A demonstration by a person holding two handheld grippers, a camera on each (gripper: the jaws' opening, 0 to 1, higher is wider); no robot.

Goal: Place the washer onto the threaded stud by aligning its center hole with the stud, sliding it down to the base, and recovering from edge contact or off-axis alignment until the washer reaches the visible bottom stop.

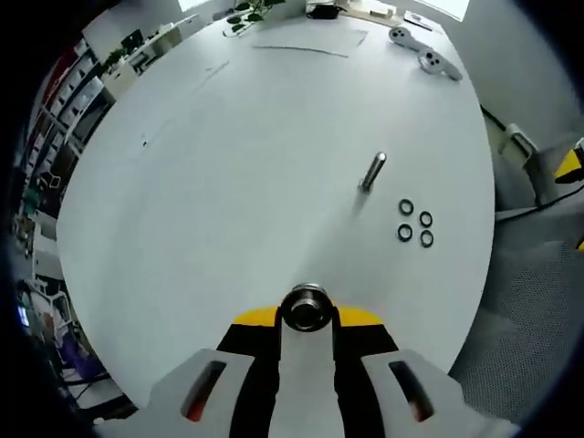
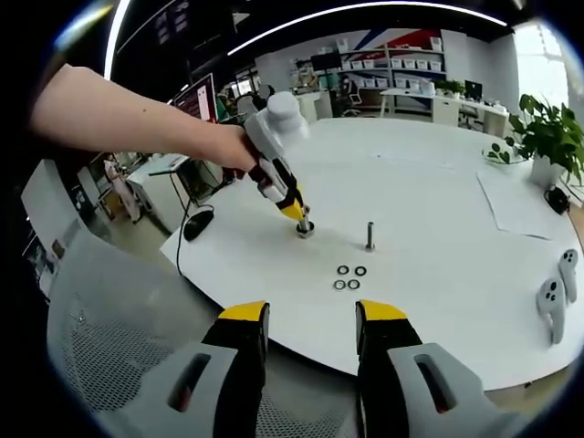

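Observation:
A slim metal threaded stud stands upright on the white table. Just to its right lie several small dark washers, grouped in a square. My left gripper is shut on a short round metal piece at its yellow-tipped jaws. In the right gripper view a hand holds that left gripper, pressing the metal piece down on the table left of the stud. The washers lie nearer to me. My right gripper hangs open and holds nothing, off the table's near edge.
Two white hand controllers lie at the table's right side, also seen as controllers. A potted plant and a sheet of paper sit farther back. A grey mesh chair stands below the table's edge.

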